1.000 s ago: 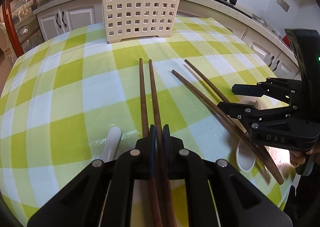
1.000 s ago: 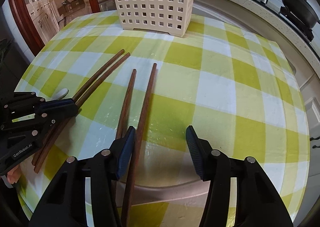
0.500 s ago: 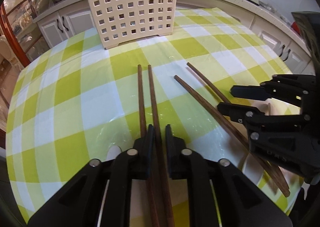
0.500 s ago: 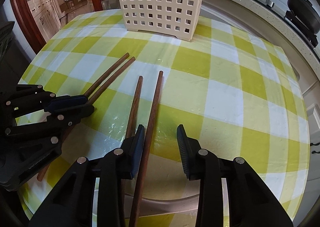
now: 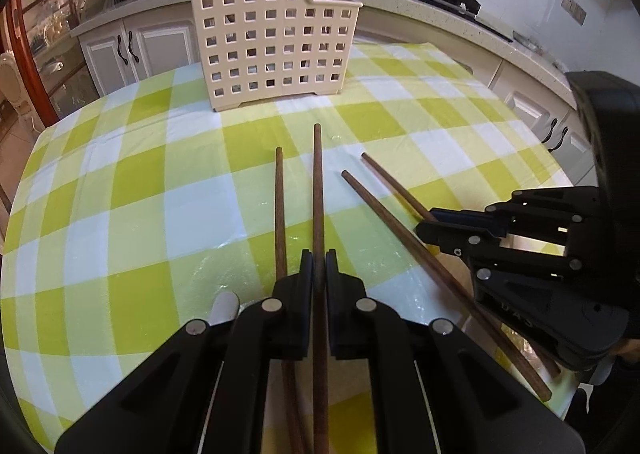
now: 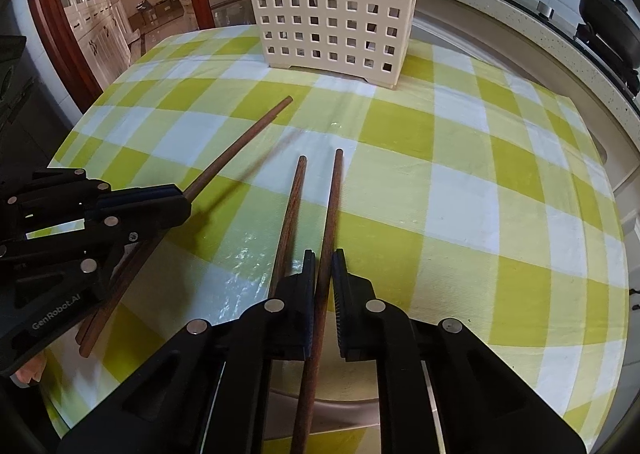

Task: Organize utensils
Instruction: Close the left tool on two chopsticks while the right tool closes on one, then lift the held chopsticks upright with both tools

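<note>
On my right wrist view I read "GenRobot.AI" in pale letters on the black body of the left gripper (image 6: 182, 198), low at the left edge. On my left wrist view the right gripper (image 5: 422, 228) carries faint raised letters on its black body; I make out "D A S", but they are dim and partly lost in shadow, so I am not sure of them. I find nothing else legible: the basket (image 5: 272, 34), the cloth (image 5: 120, 214) and the chopsticks (image 5: 318, 190) bear no writing.
</note>
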The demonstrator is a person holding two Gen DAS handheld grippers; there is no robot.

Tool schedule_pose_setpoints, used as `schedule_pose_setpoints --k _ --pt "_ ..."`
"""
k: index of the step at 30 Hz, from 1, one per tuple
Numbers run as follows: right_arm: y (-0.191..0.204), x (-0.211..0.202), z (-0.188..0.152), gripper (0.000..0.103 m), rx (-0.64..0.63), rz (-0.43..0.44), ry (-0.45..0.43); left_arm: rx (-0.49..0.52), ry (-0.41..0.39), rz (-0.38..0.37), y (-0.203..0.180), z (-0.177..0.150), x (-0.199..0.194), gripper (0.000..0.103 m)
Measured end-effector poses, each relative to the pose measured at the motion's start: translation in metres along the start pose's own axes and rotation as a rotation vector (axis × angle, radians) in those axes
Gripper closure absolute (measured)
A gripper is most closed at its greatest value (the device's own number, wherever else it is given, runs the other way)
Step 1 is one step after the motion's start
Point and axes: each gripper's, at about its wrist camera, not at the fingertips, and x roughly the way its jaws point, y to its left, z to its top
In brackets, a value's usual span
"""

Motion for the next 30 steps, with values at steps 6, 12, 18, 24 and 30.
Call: schedule_pose_setpoints --k 6,12,18,24,30 --pt "-0.008 -0.009 0.002 0.094 0.03 0.008 -0.029 -0.009 -0.024 -0.004 0.002 0.0 -0.009 0.096" --pt "-0.013 -0.032 0.004 0.095 0.041 0.016 -0.077 -0.033 -0.079 -0.024 0.007 0.002 -0.027 0.096" --pt "-0.017 -0.051 0.002 0.094 0.052 0.026 -0.118 -0.057 -0.128 -0.028 0.012 0.005 -0.048 0.096" --pt "-0.018 -0.072 0.0 0.094 0.06 0.032 -0.166 -0.08 -0.17 -0.036 0.017 0.004 -0.07 0.096" --pt "-0.02 -0.079 0.0 0.095 0.06 0.03 -0.181 -0.08 -0.199 -0.032 0.017 0.002 -0.084 0.096"
